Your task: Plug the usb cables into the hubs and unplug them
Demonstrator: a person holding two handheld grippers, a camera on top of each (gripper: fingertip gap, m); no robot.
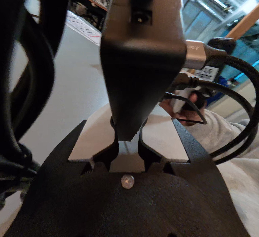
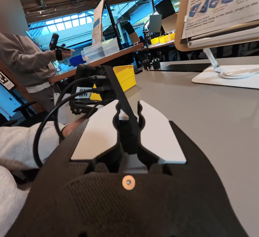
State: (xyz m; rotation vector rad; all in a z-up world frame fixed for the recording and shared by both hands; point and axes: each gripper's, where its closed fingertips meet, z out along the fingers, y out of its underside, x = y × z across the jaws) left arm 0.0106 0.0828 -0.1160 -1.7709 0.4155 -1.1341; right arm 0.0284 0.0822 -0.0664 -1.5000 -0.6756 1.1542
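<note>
My left gripper (image 1: 128,126) is shut on the narrow end of a dark grey usb hub (image 1: 140,69) and holds it above the table. Two usb plugs, one silver (image 1: 196,53) and one below it (image 1: 183,79), sit in the hub's right side, and their black cables (image 1: 241,101) loop down. My right gripper (image 2: 129,104) has white fingers (image 2: 100,129) closed on a black usb plug (image 2: 129,139) at the hub's (image 2: 116,84) near end. The right gripper also shows in the left wrist view (image 1: 180,100). The left gripper body (image 2: 82,94) shows beyond the hub.
Grey table (image 2: 196,118) with a yellow bin (image 2: 126,76), a white stand base (image 2: 227,76) and a board (image 2: 217,13) at the right. A person in grey (image 2: 21,62) stands at the left. Thick black cables (image 1: 28,62) hang at the left.
</note>
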